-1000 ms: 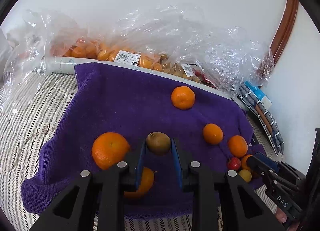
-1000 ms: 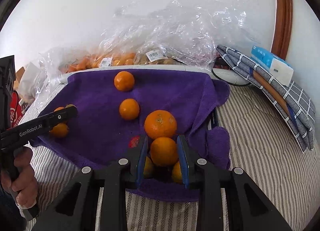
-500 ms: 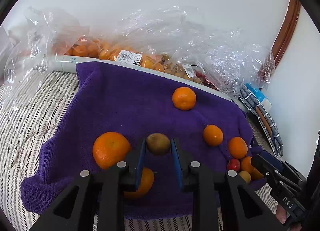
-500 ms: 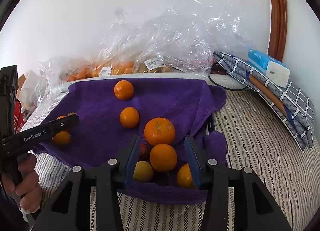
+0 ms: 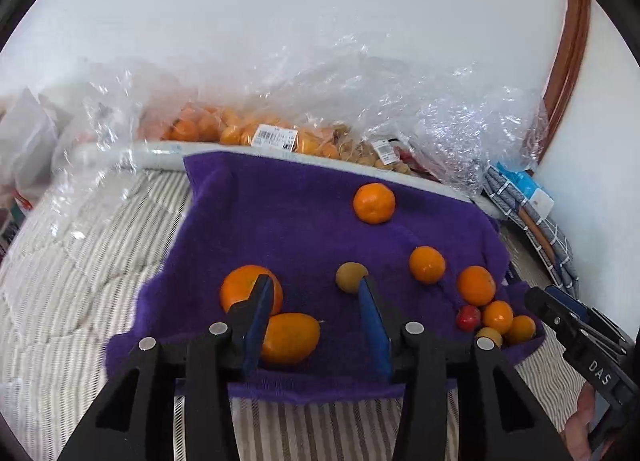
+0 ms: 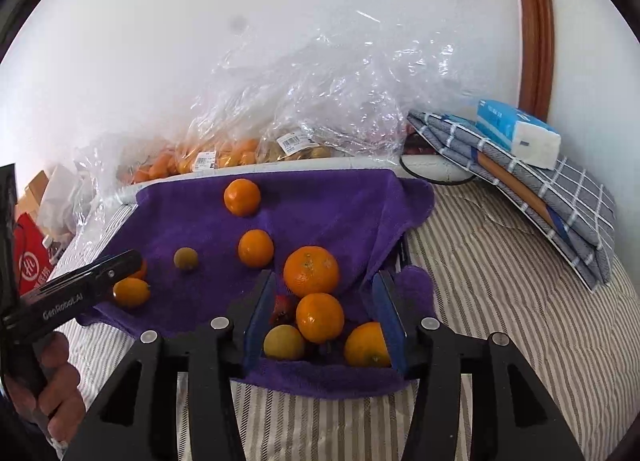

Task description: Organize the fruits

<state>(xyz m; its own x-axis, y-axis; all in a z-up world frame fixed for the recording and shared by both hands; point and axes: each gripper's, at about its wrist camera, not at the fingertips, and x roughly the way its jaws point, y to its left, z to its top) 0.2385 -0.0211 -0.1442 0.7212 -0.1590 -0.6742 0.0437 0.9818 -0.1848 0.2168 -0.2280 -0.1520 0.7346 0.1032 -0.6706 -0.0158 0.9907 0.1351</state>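
A purple towel (image 5: 288, 221) lies on the striped bed with fruit on it. My left gripper (image 5: 314, 285) is open and empty; a brown kiwi (image 5: 350, 277) lies on the towel just past its right finger. A large orange (image 5: 244, 289) and an oval orange fruit (image 5: 292, 337) lie by its left finger. My right gripper (image 6: 326, 281) is open around a cluster at the towel's right corner: a big orange (image 6: 311, 271), a smaller orange (image 6: 320, 317), a yellow fruit (image 6: 283, 342), another orange (image 6: 366, 345) and a red fruit (image 6: 282, 307). The kiwi also shows in the right wrist view (image 6: 185, 258).
Two more oranges (image 5: 374, 203) (image 5: 427, 264) lie further back on the towel. Clear plastic bags of fruit (image 5: 280, 133) line the wall behind. Folded checked cloths (image 6: 552, 197) with a tissue pack (image 6: 516, 133) sit at the right. A red bag (image 6: 30, 265) stands left.
My left gripper opened and let the kiwi go onto the towel. My right gripper opened wide, released the smaller orange into the cluster, and drew back a little.
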